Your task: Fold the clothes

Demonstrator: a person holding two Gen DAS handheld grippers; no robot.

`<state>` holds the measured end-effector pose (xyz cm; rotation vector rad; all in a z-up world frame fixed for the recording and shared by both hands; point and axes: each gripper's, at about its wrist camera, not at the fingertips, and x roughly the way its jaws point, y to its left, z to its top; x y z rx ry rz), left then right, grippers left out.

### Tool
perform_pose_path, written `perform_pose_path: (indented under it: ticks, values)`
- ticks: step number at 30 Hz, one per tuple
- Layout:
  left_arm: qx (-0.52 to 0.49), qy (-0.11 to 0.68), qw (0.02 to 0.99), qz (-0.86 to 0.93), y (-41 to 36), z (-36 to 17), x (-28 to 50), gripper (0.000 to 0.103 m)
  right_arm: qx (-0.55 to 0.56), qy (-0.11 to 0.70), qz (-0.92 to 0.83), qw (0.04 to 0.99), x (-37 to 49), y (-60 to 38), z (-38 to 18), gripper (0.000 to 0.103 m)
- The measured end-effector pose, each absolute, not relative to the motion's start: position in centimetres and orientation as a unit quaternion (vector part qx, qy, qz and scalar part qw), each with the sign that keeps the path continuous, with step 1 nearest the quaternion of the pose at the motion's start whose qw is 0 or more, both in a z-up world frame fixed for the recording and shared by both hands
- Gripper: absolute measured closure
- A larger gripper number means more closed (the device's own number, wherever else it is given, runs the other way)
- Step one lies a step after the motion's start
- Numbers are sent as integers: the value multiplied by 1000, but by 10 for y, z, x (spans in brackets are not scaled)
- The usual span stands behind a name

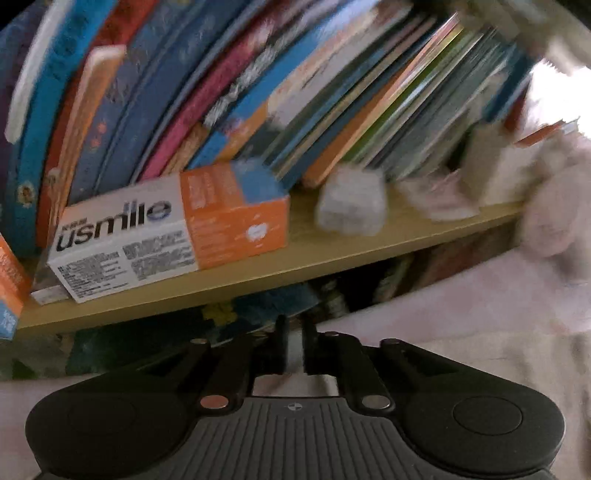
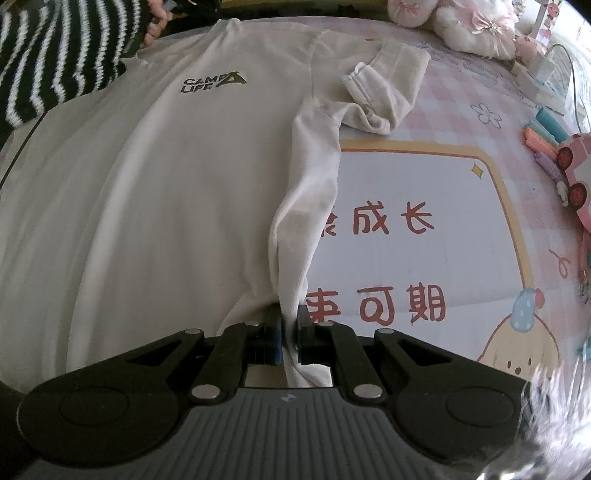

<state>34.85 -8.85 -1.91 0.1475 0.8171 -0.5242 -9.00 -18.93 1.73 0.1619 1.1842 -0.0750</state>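
Your right gripper (image 2: 290,332) is clamped tight on the hem corner of the white shirt (image 2: 177,192), with cloth bunched between the pads and running up in a taut ridge toward the sleeve (image 2: 384,88). That pinch likely gives you an anchor for swinging the side panel over the body. The shirt lies face up on the pink mat (image 2: 424,229), logo (image 2: 212,83) toward the far end, where a hand (image 2: 157,22) in a striped sleeve (image 2: 55,59) sits at the collar. Your left gripper (image 1: 294,345) is nearly closed, only a thin gap between the jaws; pale fabric shows there, but I cannot tell whether it is gripped. It points at a shelf (image 1: 332,254) of books (image 1: 258,92), probably at the shirt's far edge.
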Motion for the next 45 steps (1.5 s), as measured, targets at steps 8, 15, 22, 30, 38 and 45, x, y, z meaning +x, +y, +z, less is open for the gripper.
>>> perform_pose_path:
  ticks: [8,15,22,30,38,45]
  values:
    - [111,284,904,-301,7,26,270,33,79,549,-21,832,-79,-200,11,95]
    - [133,351,903,-207,96,10,285,34,74,548,-20,833,-73,-201,3,95]
    - [112,381,893,-210,102,-14,301,42,63,555,-32,829,-68,-196,2,95]
    - [132,404,872,-242,83,-29,321,54,61,561,-46,824,-64,-191,1,93]
    - [111,419,863,-259,87,-28,322,100,66,564,-51,821,-62,-191,2,92]
    - [151,400,872,-237,72,-29,328,100,60,563,-59,822,-58,-186,2,92]
